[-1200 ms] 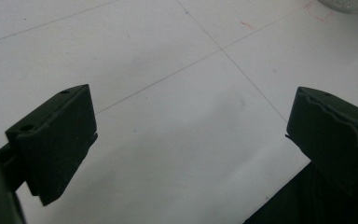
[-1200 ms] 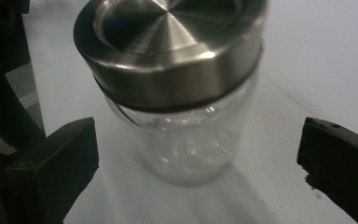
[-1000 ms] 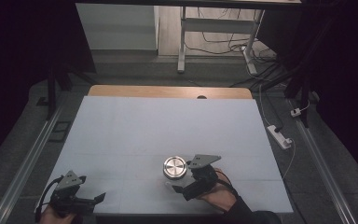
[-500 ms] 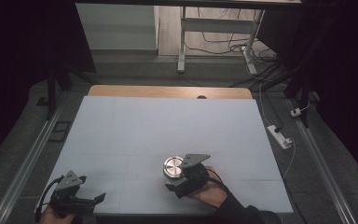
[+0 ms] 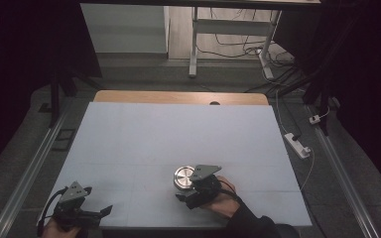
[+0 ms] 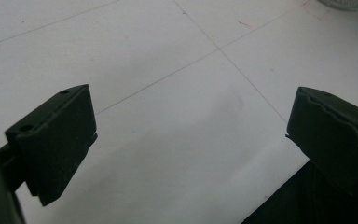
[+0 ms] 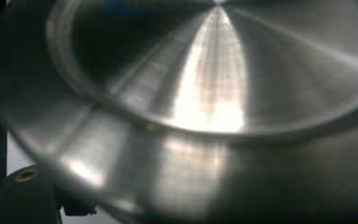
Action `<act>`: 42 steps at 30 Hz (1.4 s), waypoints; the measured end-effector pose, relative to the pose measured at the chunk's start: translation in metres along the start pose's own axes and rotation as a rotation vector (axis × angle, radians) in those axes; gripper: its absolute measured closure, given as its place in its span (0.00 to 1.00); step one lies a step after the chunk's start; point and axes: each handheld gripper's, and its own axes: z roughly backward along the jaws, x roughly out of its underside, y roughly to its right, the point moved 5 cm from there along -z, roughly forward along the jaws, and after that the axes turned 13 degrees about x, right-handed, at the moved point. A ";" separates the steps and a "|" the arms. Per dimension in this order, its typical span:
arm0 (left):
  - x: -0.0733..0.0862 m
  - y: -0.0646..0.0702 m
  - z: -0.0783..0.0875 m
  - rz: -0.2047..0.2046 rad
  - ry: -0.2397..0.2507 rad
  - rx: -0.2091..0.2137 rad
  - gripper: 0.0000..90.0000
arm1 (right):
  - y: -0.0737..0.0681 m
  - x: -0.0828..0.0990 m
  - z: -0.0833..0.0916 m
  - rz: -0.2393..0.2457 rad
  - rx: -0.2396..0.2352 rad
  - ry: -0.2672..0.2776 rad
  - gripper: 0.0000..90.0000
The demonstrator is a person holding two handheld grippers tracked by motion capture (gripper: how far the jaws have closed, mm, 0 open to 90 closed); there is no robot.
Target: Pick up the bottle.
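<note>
Now the right tongs, just closing, grip a round brushed-steel lid; left tongs gape wide.

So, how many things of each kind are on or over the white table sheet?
Round metal dish: 1
Hand-held claws: 2, left claw and right claw
White table sheet: 1
Total: 4

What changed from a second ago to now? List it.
The right claw edged slightly toward the near table edge, beside the round metal dish, and its jaws have just been closing, now shut on the dish's rim. The dish kept its spot on the white table. The left claw stayed open, unmoved.
</note>
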 end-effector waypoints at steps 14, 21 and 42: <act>0.000 0.000 0.001 0.003 0.004 0.001 0.03 | -0.001 -0.009 0.007 -0.028 0.000 0.012 0.17; 0.000 0.000 0.001 0.004 0.009 0.000 0.03 | 0.002 -0.012 0.009 -0.036 0.002 0.007 0.17; 0.000 -0.001 0.001 0.005 0.008 0.000 0.02 | 0.012 -0.031 0.008 -0.048 0.018 0.029 0.17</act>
